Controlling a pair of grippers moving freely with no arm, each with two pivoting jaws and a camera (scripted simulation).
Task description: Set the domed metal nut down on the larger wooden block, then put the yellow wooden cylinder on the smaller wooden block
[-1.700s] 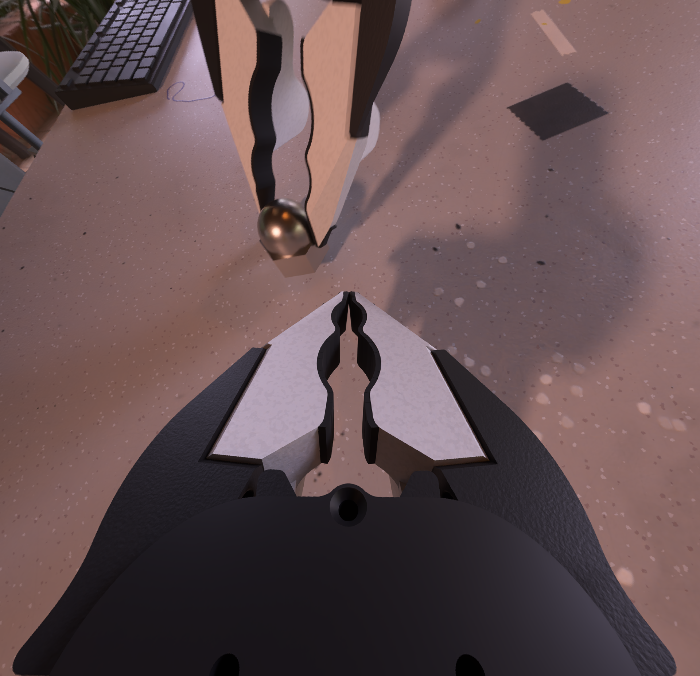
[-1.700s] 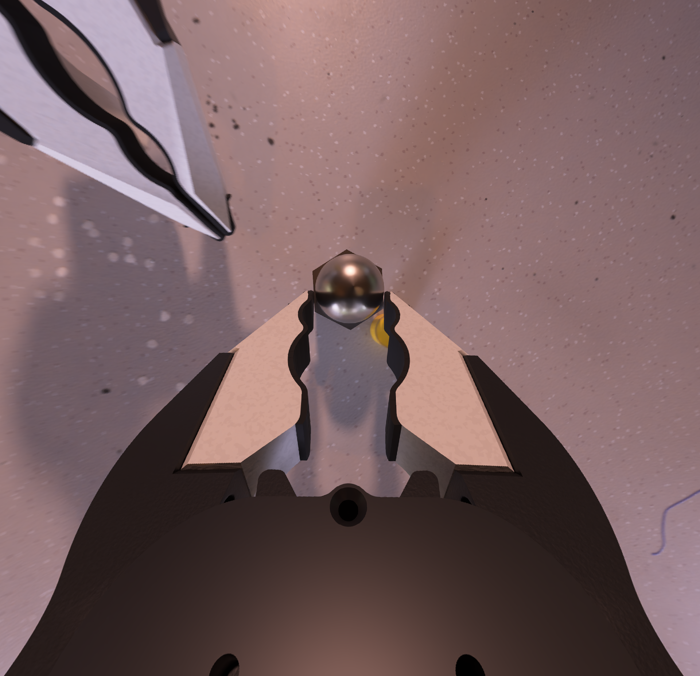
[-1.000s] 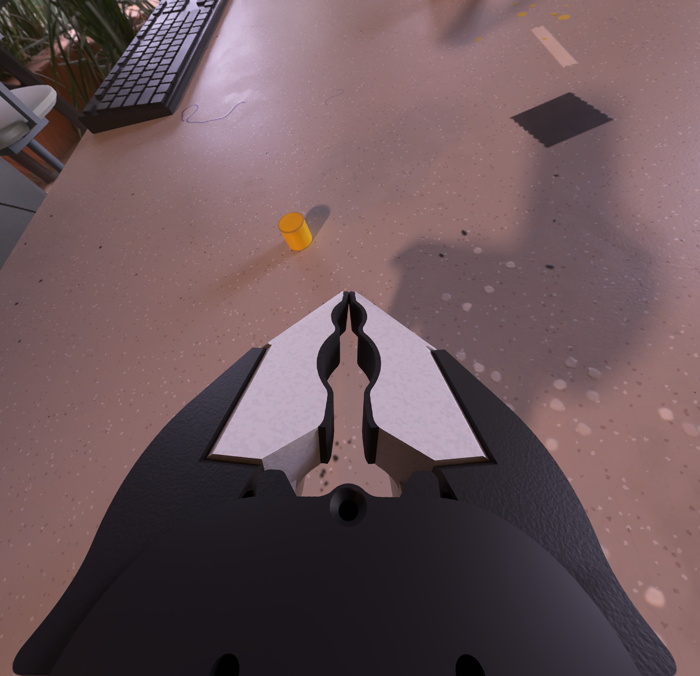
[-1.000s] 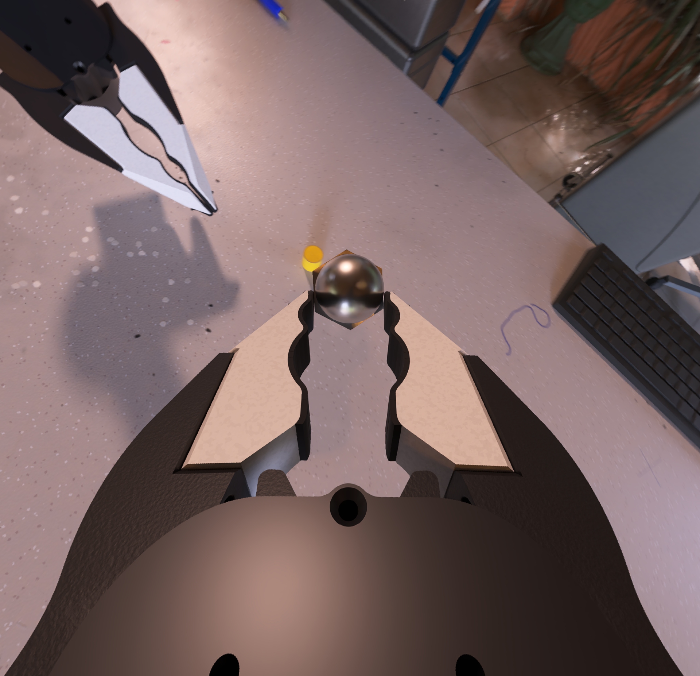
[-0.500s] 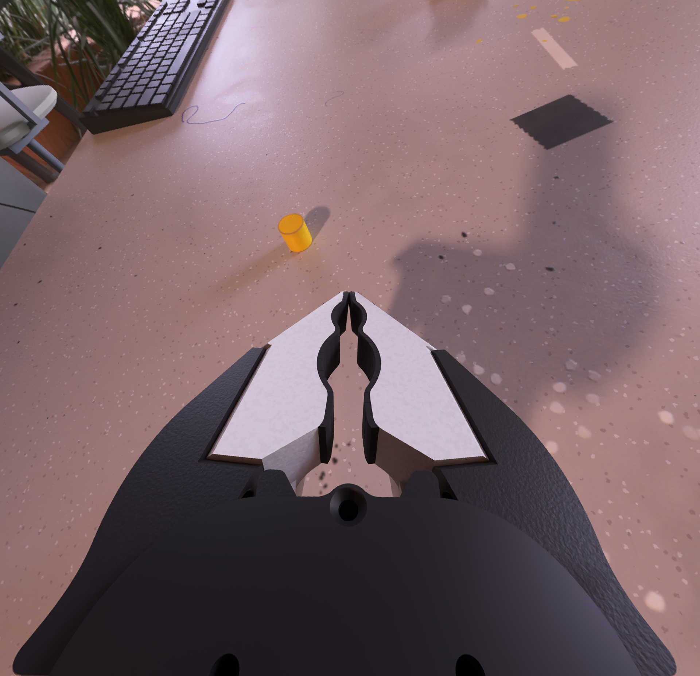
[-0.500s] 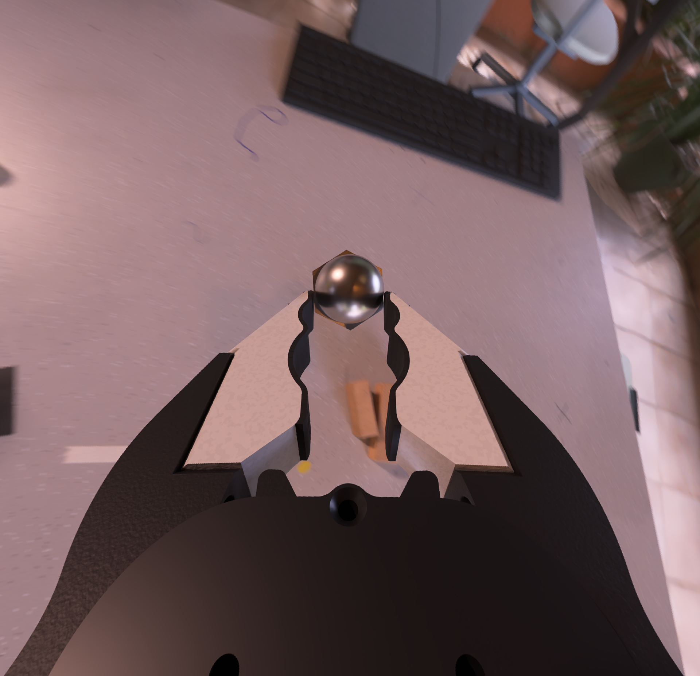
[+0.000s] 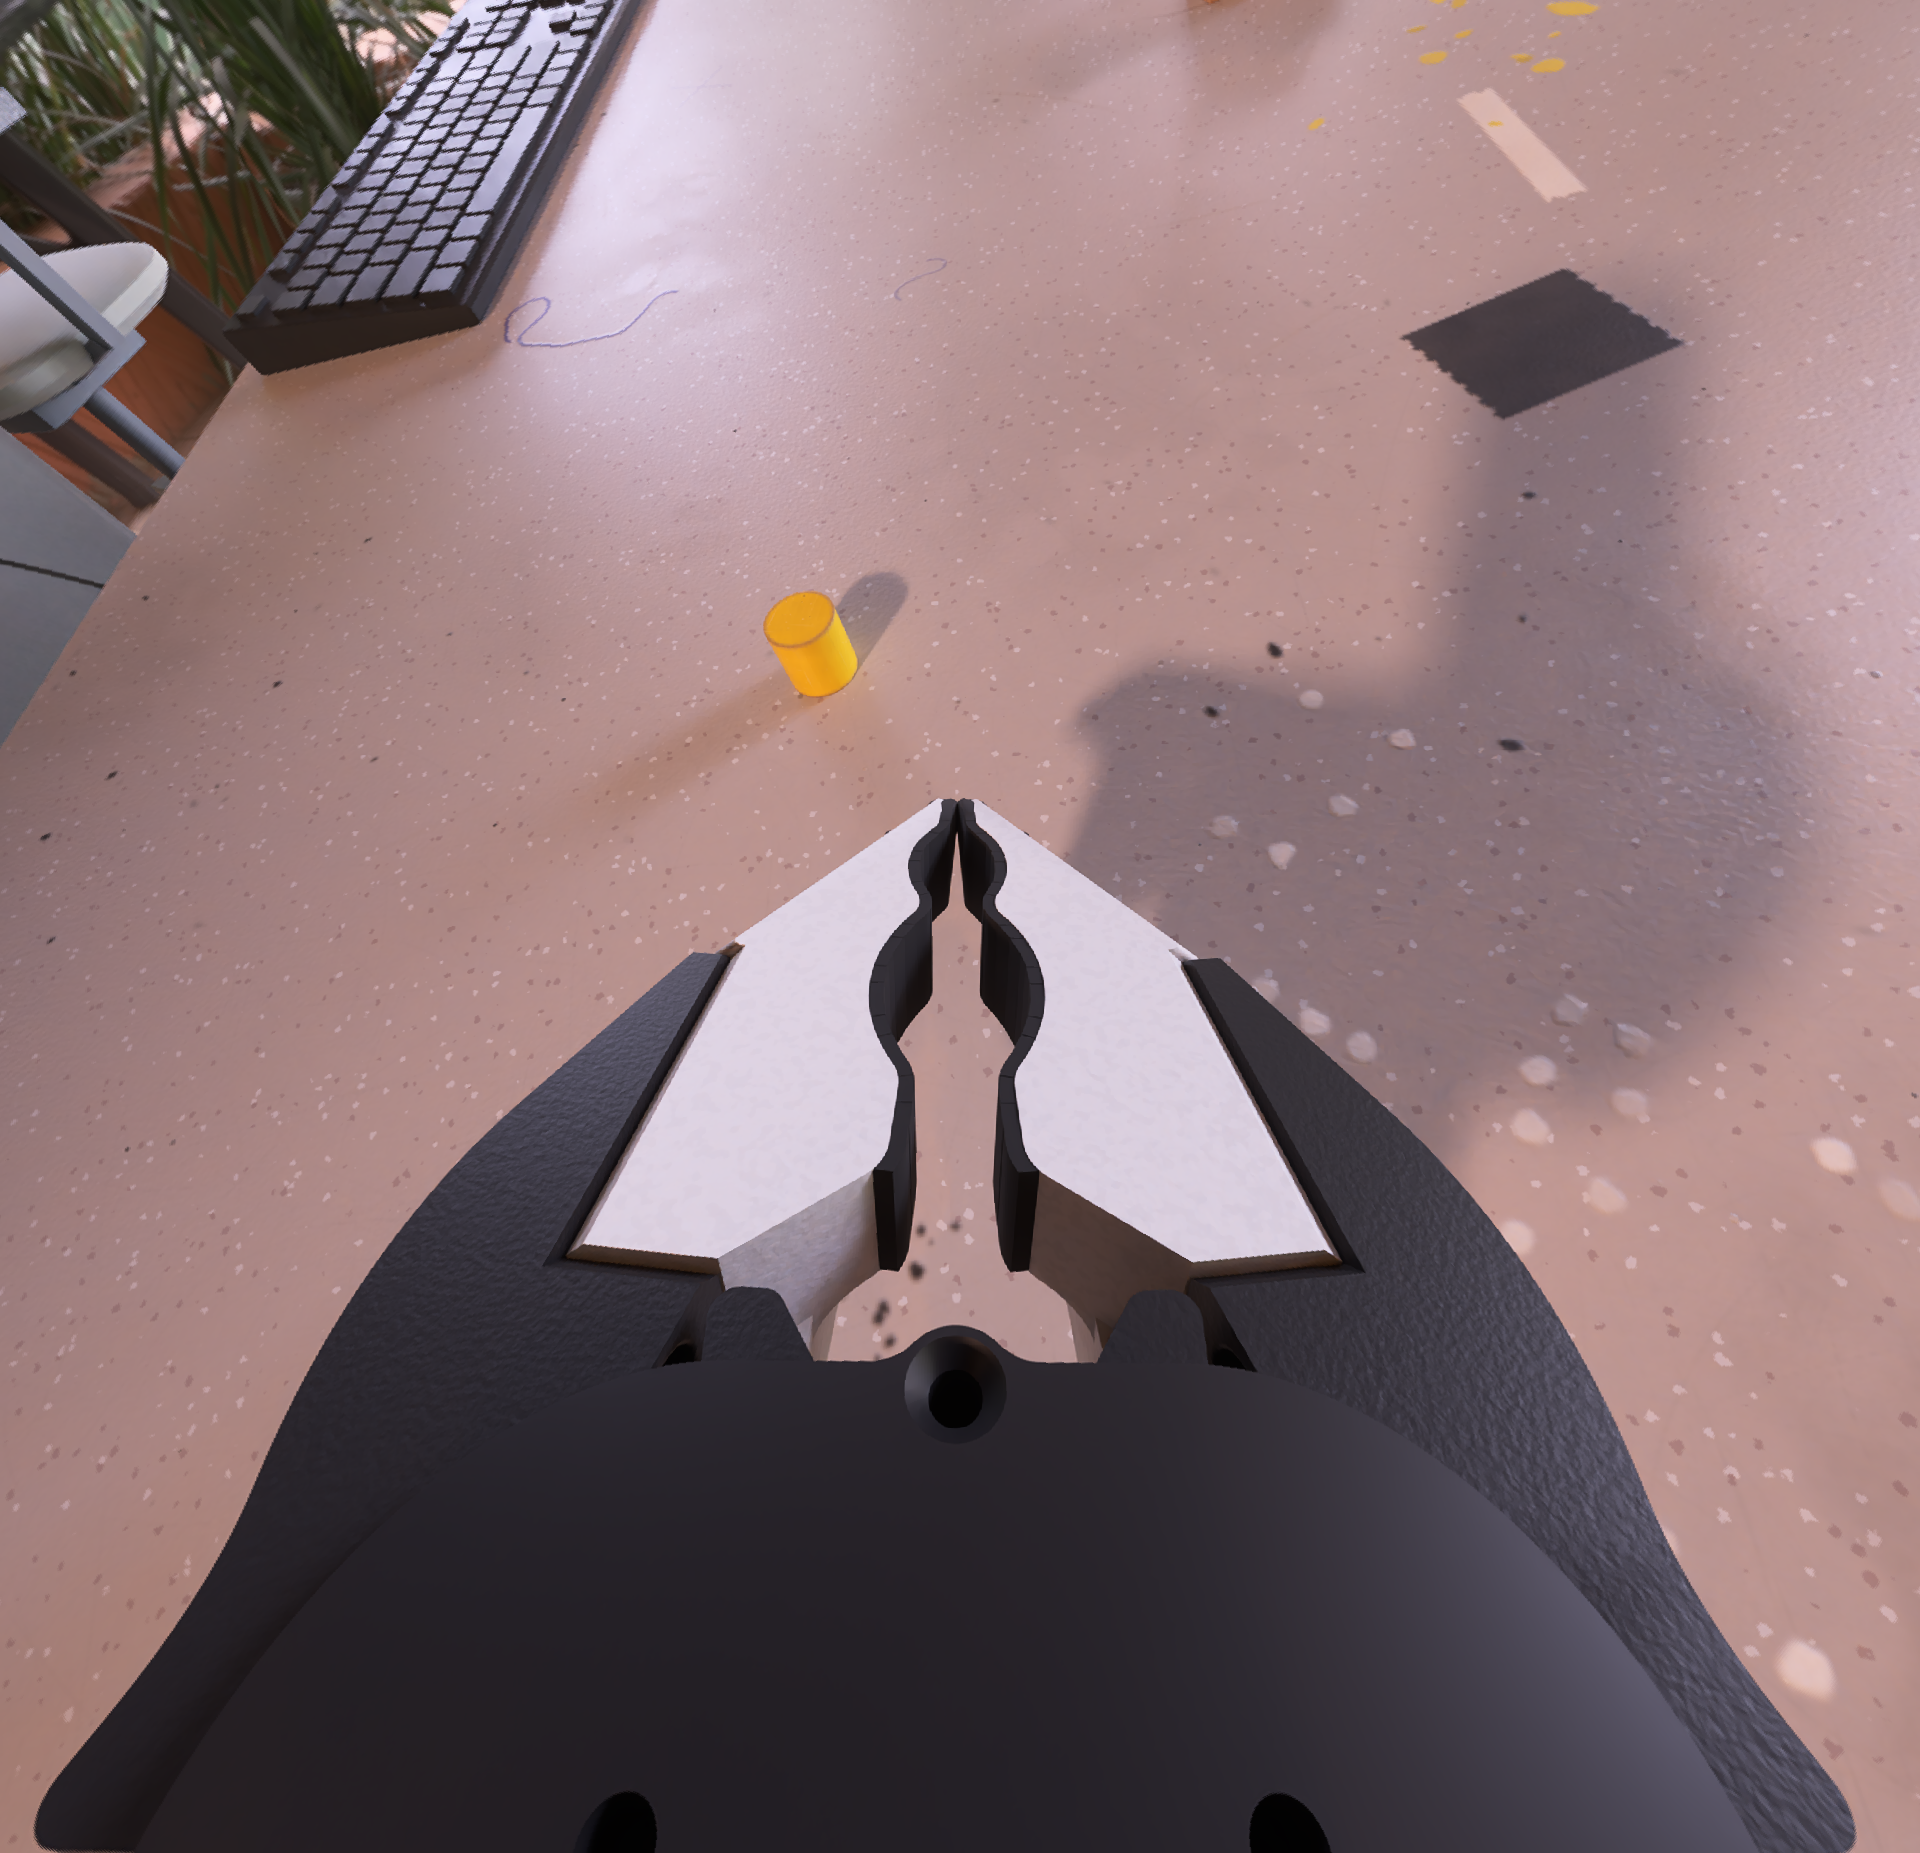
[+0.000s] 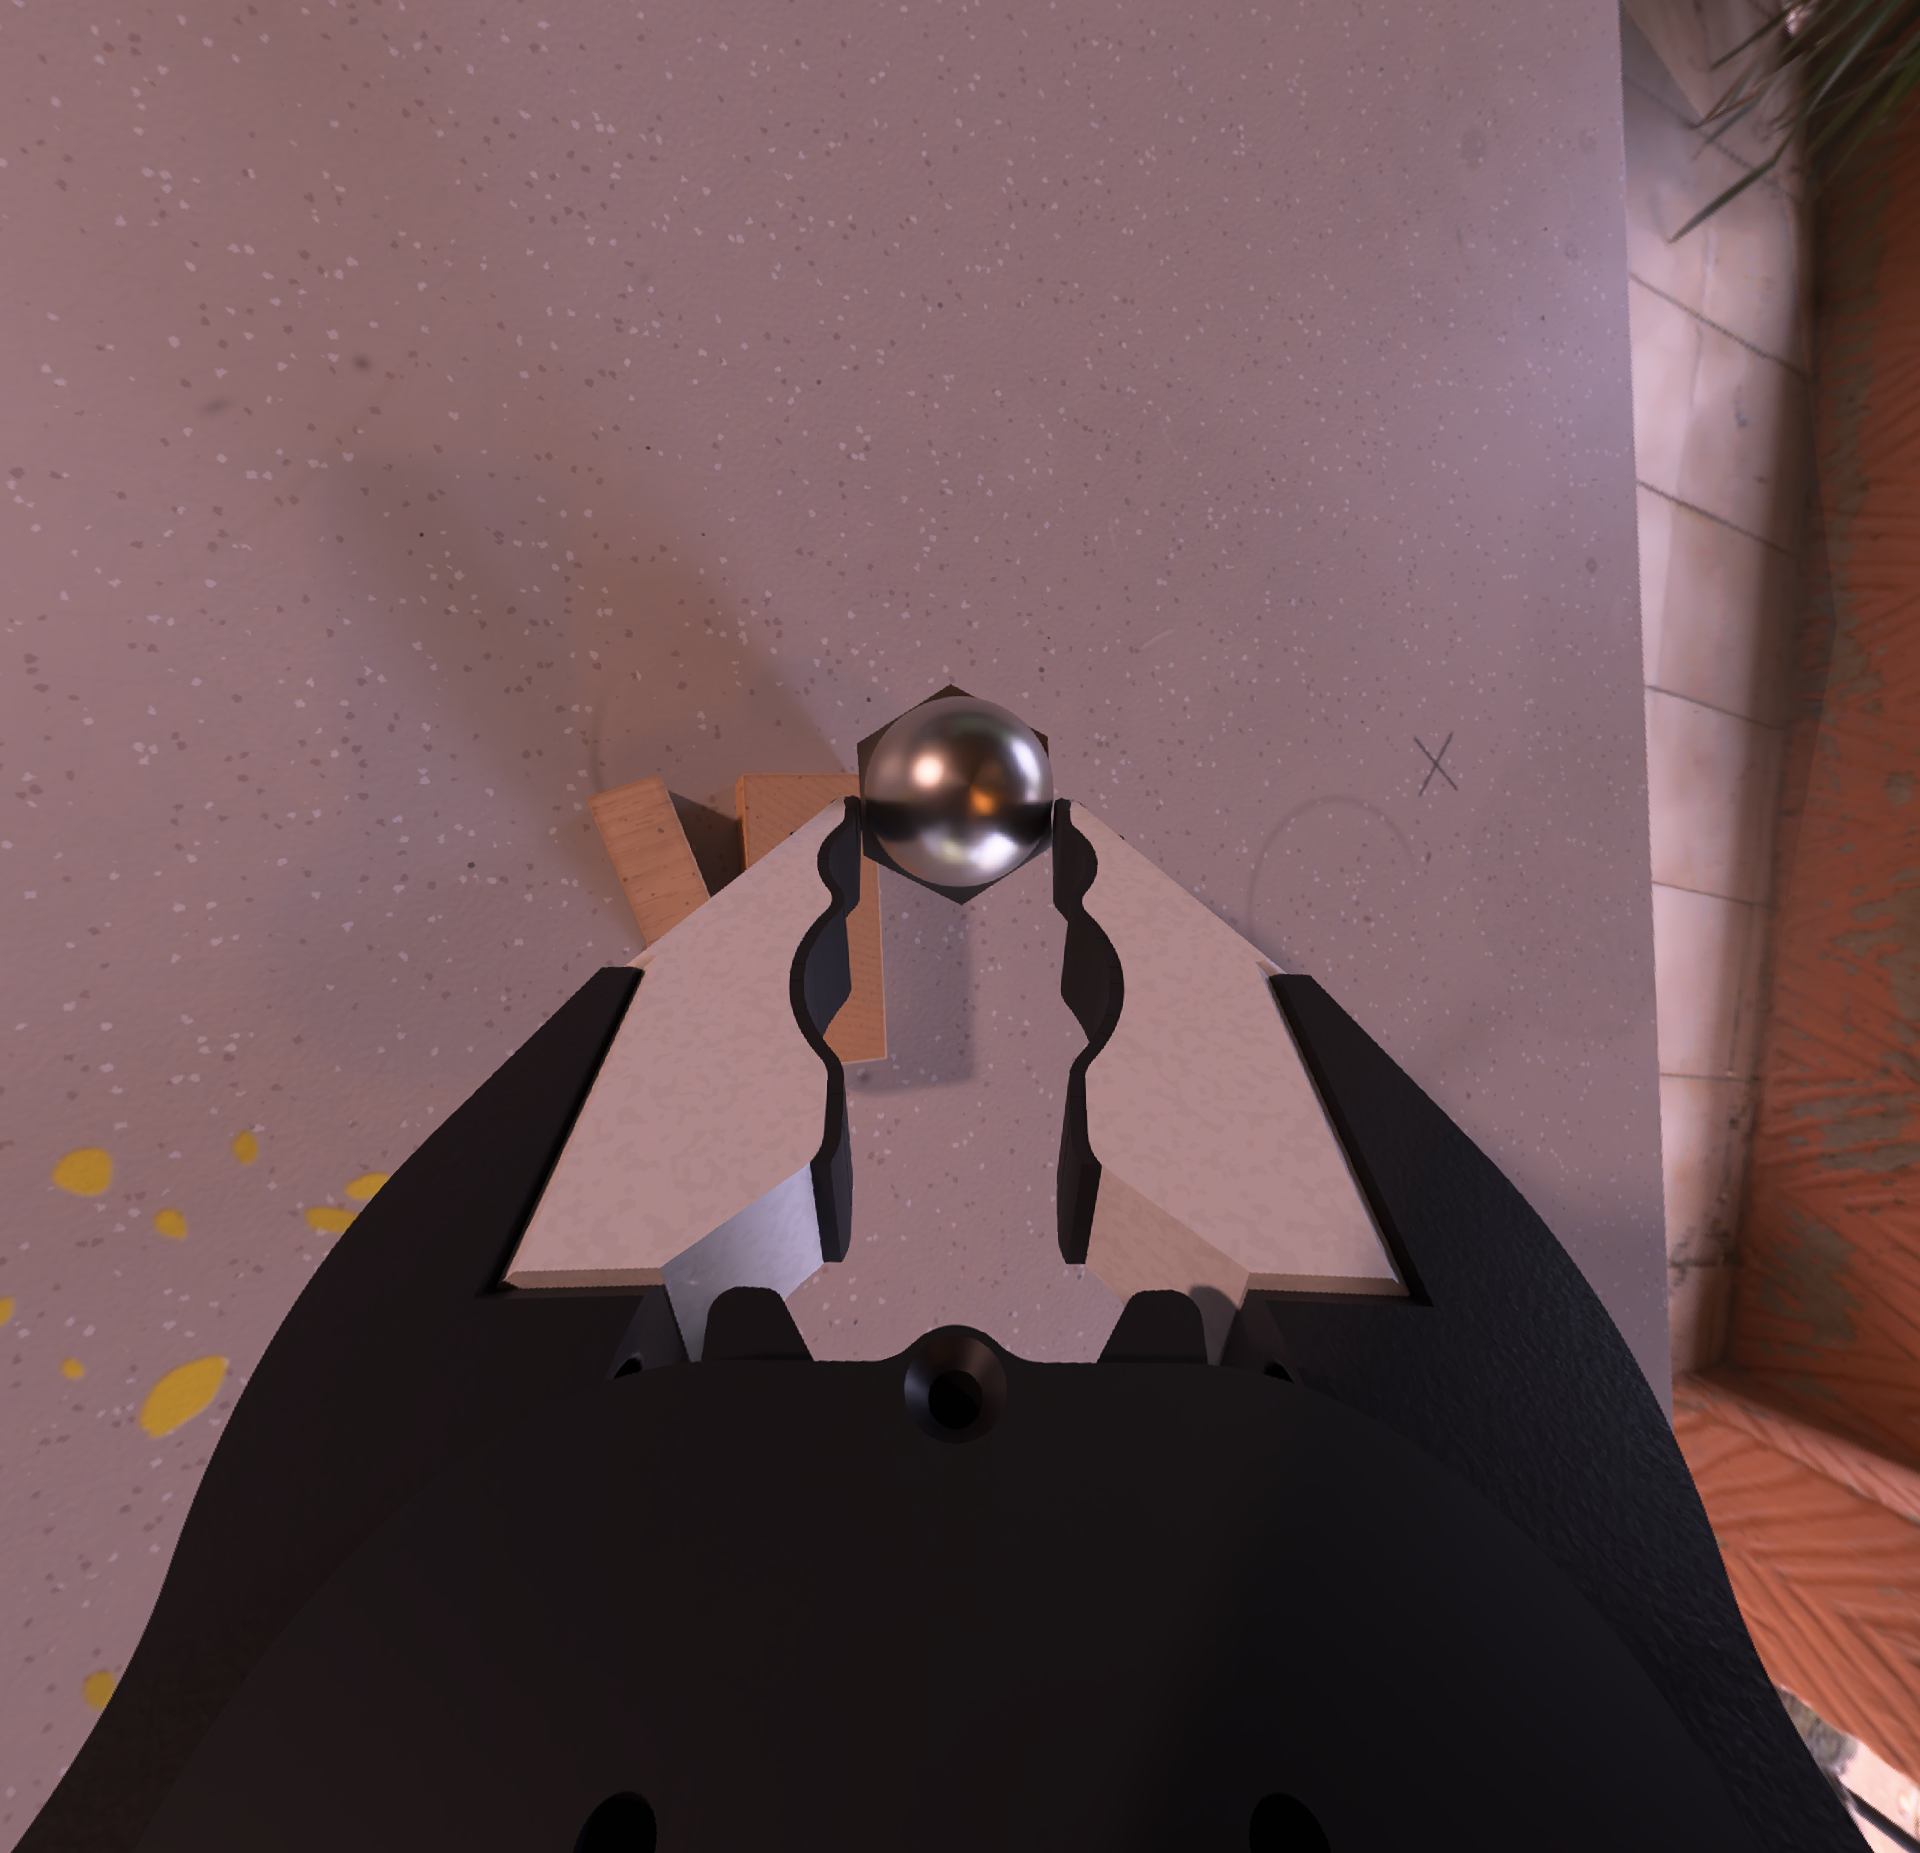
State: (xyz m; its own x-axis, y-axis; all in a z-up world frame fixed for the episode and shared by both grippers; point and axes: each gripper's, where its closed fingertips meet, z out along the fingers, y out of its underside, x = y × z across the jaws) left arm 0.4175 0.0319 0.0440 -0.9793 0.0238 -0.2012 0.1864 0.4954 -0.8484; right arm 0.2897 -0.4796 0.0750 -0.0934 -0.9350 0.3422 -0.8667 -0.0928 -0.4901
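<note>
— Right wrist view first: what is that claw doing?

— The right gripper (image 8: pixel 956 816) is pinching the shiny domed metal nut (image 8: pixel 956 804) between its fingertips, dome facing the camera, hex base just showing behind it. It is hanging over the speckled pinkish tabletop (image 8: pixel 935 297).

— And the wood, taking the nut as the marker?

— Two pale wooden blocks are lying on the table below and to the left of the nut. The nearer one (image 8: pixel 795 811) is running down under the left finger, partly hidden by it. The other (image 8: pixel 649 858) is sitting further left, tilted, close beside the first. I cannot tell from here which one is larger, or whether they are touching.

— Anything else near the nut?

— Yellow paint splashes (image 8: pixel 182 1393) are showing well down to its left, and a pencilled cross (image 8: pixel 1436 764) off to its right.

— The other claw?

— In the left wrist view, the left gripper (image 7: pixel 956 811) is closed on nothing, fingertips meeting. The small yellow wooden cylinder (image 7: pixel 810 645) is standing upright on the table just ahead of it, slightly left. A black computer keyboard (image 7: pixel 447 151) is lying far off by the table's edge, and a dark square patch (image 7: pixel 1543 341) is sitting ahead to the right.
</note>
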